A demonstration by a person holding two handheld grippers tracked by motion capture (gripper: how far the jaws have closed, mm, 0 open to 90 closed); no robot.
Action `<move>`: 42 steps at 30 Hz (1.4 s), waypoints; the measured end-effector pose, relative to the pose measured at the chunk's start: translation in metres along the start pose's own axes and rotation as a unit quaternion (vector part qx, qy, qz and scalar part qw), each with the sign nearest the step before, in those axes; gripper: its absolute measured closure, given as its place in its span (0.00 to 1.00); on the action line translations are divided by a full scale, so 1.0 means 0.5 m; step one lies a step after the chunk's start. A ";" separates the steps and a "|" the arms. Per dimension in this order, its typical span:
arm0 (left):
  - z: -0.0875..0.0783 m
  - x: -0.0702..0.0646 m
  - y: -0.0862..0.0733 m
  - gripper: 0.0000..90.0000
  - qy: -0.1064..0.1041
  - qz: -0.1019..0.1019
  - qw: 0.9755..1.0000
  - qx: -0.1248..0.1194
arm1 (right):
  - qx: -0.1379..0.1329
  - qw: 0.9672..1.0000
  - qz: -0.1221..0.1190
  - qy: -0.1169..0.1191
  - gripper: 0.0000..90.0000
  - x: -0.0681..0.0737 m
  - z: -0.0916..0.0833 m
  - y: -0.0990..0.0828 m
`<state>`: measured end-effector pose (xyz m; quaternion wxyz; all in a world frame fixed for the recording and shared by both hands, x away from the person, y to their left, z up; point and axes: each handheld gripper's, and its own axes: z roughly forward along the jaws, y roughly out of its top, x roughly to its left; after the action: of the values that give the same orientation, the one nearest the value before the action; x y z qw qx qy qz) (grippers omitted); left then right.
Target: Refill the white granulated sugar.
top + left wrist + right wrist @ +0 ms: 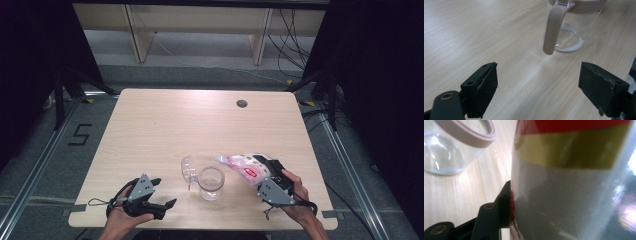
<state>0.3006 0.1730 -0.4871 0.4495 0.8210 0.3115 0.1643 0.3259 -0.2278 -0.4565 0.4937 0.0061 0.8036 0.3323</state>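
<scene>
While the person stands at the near edge of the desk (150, 115), this is how things lie:

Bag and right tool: the plastic bag (245, 166) sits in the right tool (267, 172), near the desk's near right corner; its free end sticks out toward the jar, tilted a little upward.
Jar and bag: the glass jar (210, 182) stands upright just beside the bag's free end, close to the middle of the near edge; the two look apart, though barely.
Jar and left tool: the left tool (165, 192) rests near the near left corner, pointing at the jar, with bare desk between them.
Right tool: partly closed, clamped on the bag; in the right gripper view the bag (574, 182) presses against the one black jaw in sight, and the jar's rim (474, 135) sits off to the upper left.
Left tool: jaws spread wide with nothing between them; in the left gripper view bare wood lies between the pads (484, 87).
Look of the bag: clear and crinkled, with pink and white contents and a red label; close up it shows a red band over a yellow one.
Look of the jar: clear glass, open at the top, with a pale pinkish collar and a hanging strap (552, 30); its clear lid (188, 168) is swung open to the left.
</scene>
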 end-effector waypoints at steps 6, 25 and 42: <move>0.002 -0.004 -0.003 0.17 0.002 -0.018 1.000 -0.005 | 0.008 0.998 -0.059 0.003 0.54 0.015 0.004 0.016; 0.001 -0.003 -0.004 0.17 0.002 -0.006 1.000 0.008 | 0.042 0.979 -0.199 -0.020 0.54 0.035 0.009 0.035; 0.003 0.000 -0.004 0.17 0.004 0.009 1.000 0.013 | 0.055 0.964 -0.260 -0.023 0.55 0.039 0.012 0.045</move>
<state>0.3003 0.1728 -0.4896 0.4356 0.8289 0.3083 0.1677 0.3135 -0.2006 -0.4612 0.5805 -0.1685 0.7828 0.1476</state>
